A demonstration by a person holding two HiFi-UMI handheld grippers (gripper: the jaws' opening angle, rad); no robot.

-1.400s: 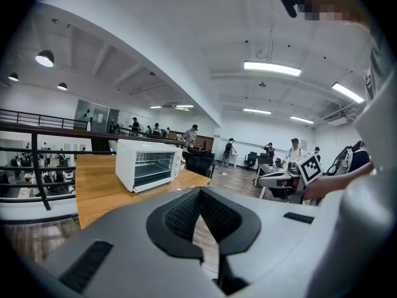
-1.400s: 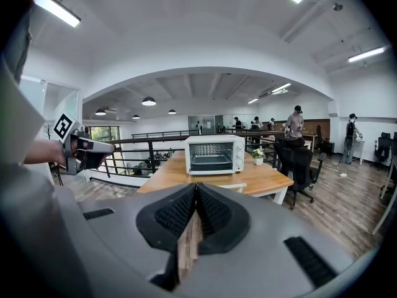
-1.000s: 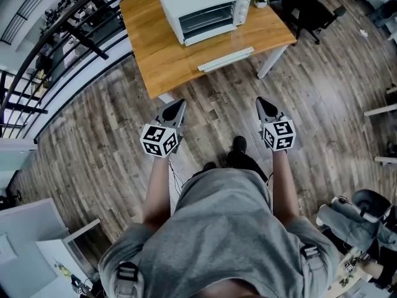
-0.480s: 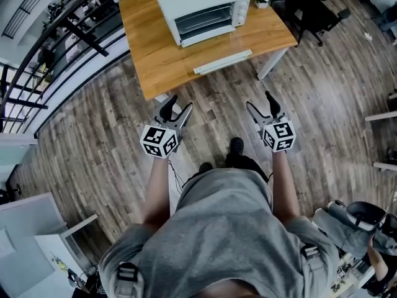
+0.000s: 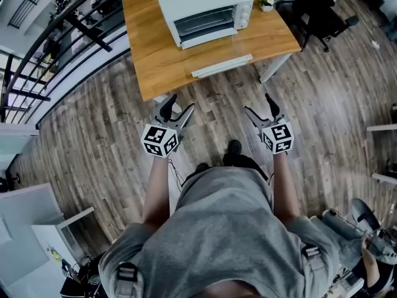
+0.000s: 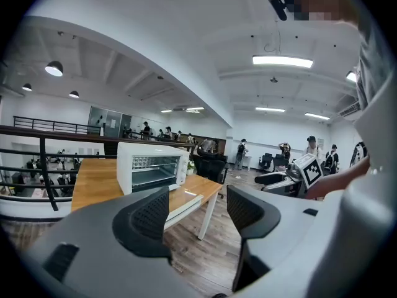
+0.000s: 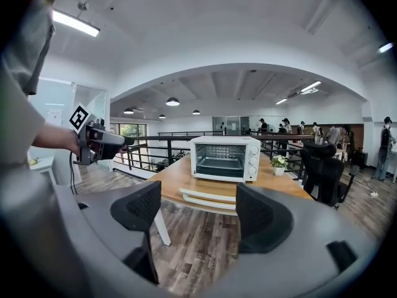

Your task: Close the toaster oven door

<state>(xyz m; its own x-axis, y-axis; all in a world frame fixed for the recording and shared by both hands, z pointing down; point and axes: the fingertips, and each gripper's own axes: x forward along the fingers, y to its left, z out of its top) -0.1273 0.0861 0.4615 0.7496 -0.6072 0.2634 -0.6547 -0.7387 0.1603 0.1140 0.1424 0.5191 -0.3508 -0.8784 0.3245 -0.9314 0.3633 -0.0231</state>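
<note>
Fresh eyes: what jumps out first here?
A white toaster oven sits on the wooden table at top centre, its door folded down open. Nearer, over the floor, the left gripper and right gripper hang short of the table; their fingers have just been opening, nothing between them.

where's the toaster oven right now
Head view, top centre: the toaster oven sits on the wooden table, its door folded down in front, a potted plant to its right.
</note>
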